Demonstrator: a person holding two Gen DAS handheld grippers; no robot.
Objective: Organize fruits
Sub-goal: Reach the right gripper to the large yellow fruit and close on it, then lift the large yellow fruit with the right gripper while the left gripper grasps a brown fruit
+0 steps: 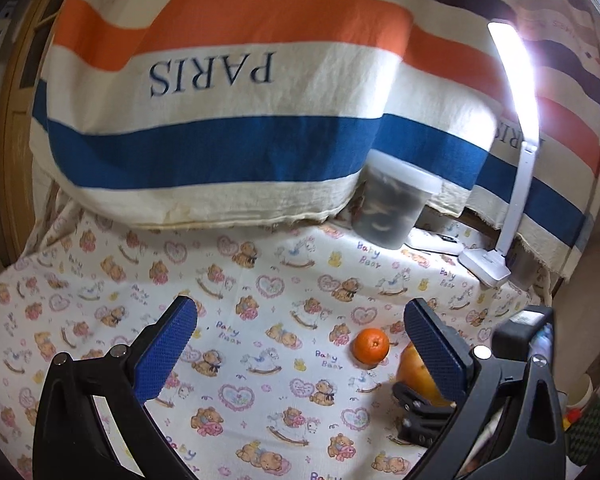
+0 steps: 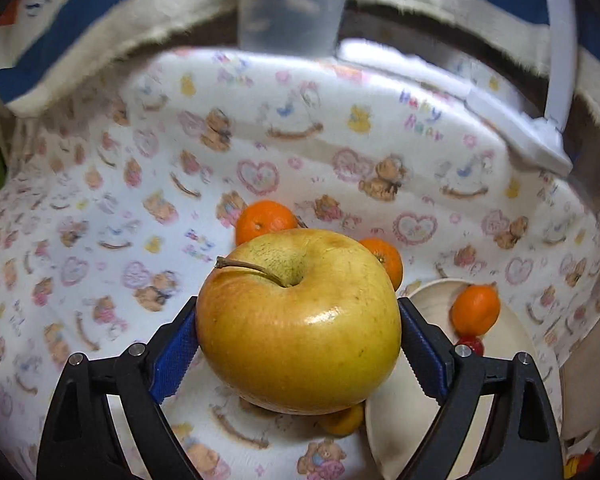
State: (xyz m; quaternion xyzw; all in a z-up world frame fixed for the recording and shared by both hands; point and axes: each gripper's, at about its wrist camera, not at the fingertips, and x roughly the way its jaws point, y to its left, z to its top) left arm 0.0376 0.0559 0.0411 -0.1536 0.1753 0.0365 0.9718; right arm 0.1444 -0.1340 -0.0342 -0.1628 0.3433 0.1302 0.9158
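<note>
My right gripper (image 2: 298,312) is shut on a big yellow apple (image 2: 300,340), with both blue pads pressed against its sides and the stem facing me. Behind the apple, two oranges (image 2: 266,220) (image 2: 388,260) lie on the bear-print cloth. A smaller orange fruit (image 2: 476,308) rests on the pale plate (image 2: 400,420) at the right, and another peeks out under the apple (image 2: 342,420). In the left wrist view my left gripper (image 1: 300,312) stands open and empty over the cloth. Past its right finger I see one orange (image 1: 372,344) and the held apple (image 1: 416,376).
A clear lidded jar (image 1: 392,200) and a lit white desk lamp (image 1: 512,120) stand at the back of the table. Behind them hangs a striped PARIS cloth (image 1: 220,120). A small red item (image 2: 472,344) lies at the plate's edge.
</note>
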